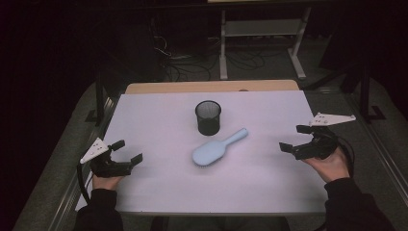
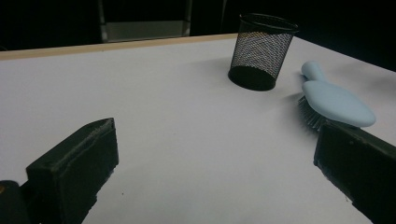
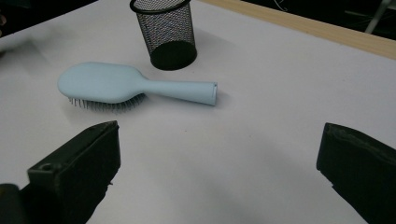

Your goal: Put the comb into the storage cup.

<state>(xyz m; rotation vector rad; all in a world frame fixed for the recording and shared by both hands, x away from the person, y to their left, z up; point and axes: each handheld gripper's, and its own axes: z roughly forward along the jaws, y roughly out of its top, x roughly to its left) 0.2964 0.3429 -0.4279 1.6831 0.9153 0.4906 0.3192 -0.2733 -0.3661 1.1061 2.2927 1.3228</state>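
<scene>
A light blue hairbrush (image 1: pixel 217 147) lies bristles down at the middle of the white table (image 1: pixel 159 115), its handle pointing toward the far right. Just behind it stands a black mesh cup (image 1: pixel 208 117), upright and empty. My left gripper (image 1: pixel 128 151) rests near the table's left edge, open, nothing between its jaws. My right gripper (image 1: pixel 295 138) is held at the right side, open too, pointing toward the brush. The left gripper view has the cup (image 2: pixel 262 51) and brush (image 2: pixel 335 100) ahead to the right. In the right gripper view the brush (image 3: pixel 135 87) and cup (image 3: pixel 167 31) lie ahead.
A wooden strip (image 1: pixel 211 86) runs along the table's far edge. Beyond it are a white frame stand (image 1: pixel 262 29) and cables (image 1: pixel 192 65) on the dark floor. Bare white surface surrounds the brush and cup.
</scene>
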